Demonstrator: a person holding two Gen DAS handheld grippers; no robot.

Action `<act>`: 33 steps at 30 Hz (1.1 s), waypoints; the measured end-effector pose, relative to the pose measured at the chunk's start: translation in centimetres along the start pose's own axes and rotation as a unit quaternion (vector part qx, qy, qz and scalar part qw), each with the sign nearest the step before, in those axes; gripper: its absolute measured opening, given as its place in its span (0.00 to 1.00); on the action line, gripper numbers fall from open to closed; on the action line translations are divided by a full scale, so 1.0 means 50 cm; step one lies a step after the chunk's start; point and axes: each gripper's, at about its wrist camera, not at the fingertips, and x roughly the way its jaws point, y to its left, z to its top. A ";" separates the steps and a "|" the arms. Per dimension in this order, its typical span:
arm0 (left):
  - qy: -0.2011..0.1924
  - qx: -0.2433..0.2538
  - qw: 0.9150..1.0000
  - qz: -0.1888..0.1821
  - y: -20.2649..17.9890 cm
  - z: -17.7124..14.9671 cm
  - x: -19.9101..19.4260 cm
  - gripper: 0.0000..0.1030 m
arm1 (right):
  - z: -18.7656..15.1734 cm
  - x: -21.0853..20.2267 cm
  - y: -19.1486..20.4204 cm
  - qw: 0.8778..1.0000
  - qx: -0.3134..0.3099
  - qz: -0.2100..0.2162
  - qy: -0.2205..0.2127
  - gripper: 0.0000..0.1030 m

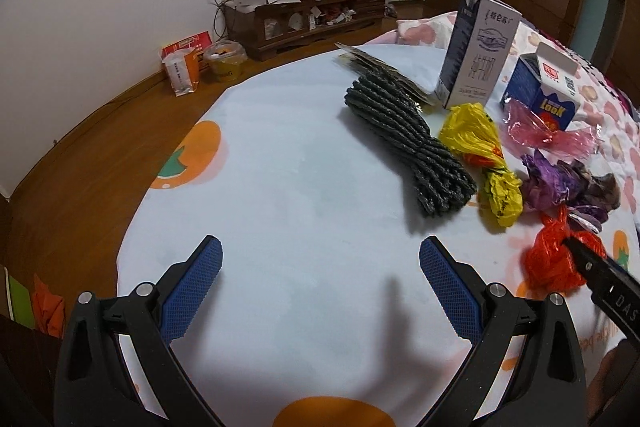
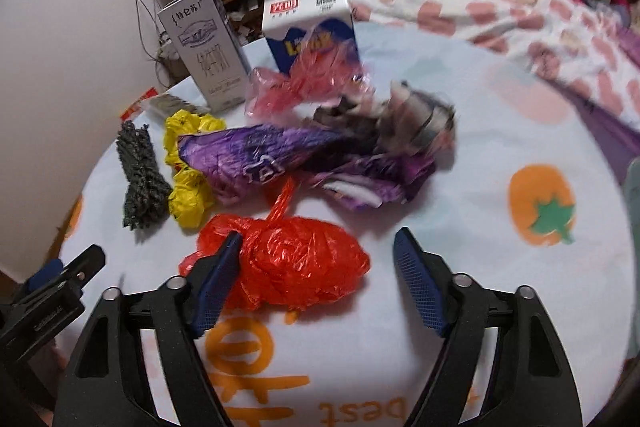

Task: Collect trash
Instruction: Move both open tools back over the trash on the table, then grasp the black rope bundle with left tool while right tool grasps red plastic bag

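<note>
Red bag (image 2: 288,263) between open right fingers (image 2: 416,287)

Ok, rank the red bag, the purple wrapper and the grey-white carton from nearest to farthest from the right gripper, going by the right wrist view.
1. Red bag, between the fingers of the right gripper, against the left one.
2. Purple wrapper, just beyond the bag.
3. Grey-white carton, upright at the far left.

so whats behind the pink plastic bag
The blue and white carton stands right behind the pink plastic bag, which hides the carton's lower front and base.
</note>
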 end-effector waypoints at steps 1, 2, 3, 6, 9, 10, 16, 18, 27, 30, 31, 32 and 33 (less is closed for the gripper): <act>0.000 -0.001 1.000 -0.001 0.000 0.002 0.001 0.94 | -0.001 -0.002 0.002 1.000 -0.003 0.019 0.001 0.43; 0.000 -0.002 1.000 -0.002 -0.002 0.005 0.002 0.94 | 0.000 -0.004 0.007 1.000 -0.010 0.029 0.004 0.38; -0.001 -0.002 1.000 -0.004 -0.005 0.008 0.003 0.94 | 0.000 -0.010 0.014 0.999 -0.019 0.033 0.004 0.30; -0.006 -0.004 1.000 -0.010 -0.018 0.016 -0.001 0.94 | -0.004 -0.037 0.028 0.998 -0.046 0.041 -0.004 0.21; -0.010 -0.007 1.000 -0.020 -0.036 0.032 -0.001 0.93 | -0.007 -0.083 0.023 0.997 -0.051 0.042 -0.031 0.19; -0.013 -0.007 1.000 -0.022 -0.043 0.037 -0.001 0.93 | -0.006 -0.107 0.017 0.997 -0.054 0.035 -0.050 0.19; -0.020 -0.012 1.000 -0.021 -0.090 0.075 0.028 0.86 | 0.016 -0.190 -0.045 0.989 -0.042 -0.033 -0.140 0.19; -0.010 -0.011 1.000 -0.021 -0.104 0.081 0.048 0.77 | 0.022 -0.192 -0.066 0.986 -0.040 -0.057 -0.150 0.19; 0.004 -0.003 0.998 -0.064 -0.119 0.068 0.084 0.28 | 0.015 -0.184 -0.105 0.986 -0.019 -0.075 -0.150 0.19; -0.016 0.009 0.998 -0.056 -0.110 0.058 0.054 0.24 | 0.008 -0.193 -0.103 0.985 -0.014 -0.070 -0.154 0.19; -0.019 0.011 0.998 -0.057 -0.104 0.055 0.045 0.24 | 0.006 -0.197 -0.102 0.985 -0.014 -0.070 -0.156 0.19; -0.021 0.010 0.998 -0.060 -0.097 0.051 0.034 0.24 | 0.004 -0.201 -0.102 0.985 -0.014 -0.070 -0.158 0.19; -0.021 0.009 0.998 -0.065 -0.090 0.046 0.021 0.24 | 0.003 -0.205 -0.100 0.985 -0.015 -0.070 -0.160 0.19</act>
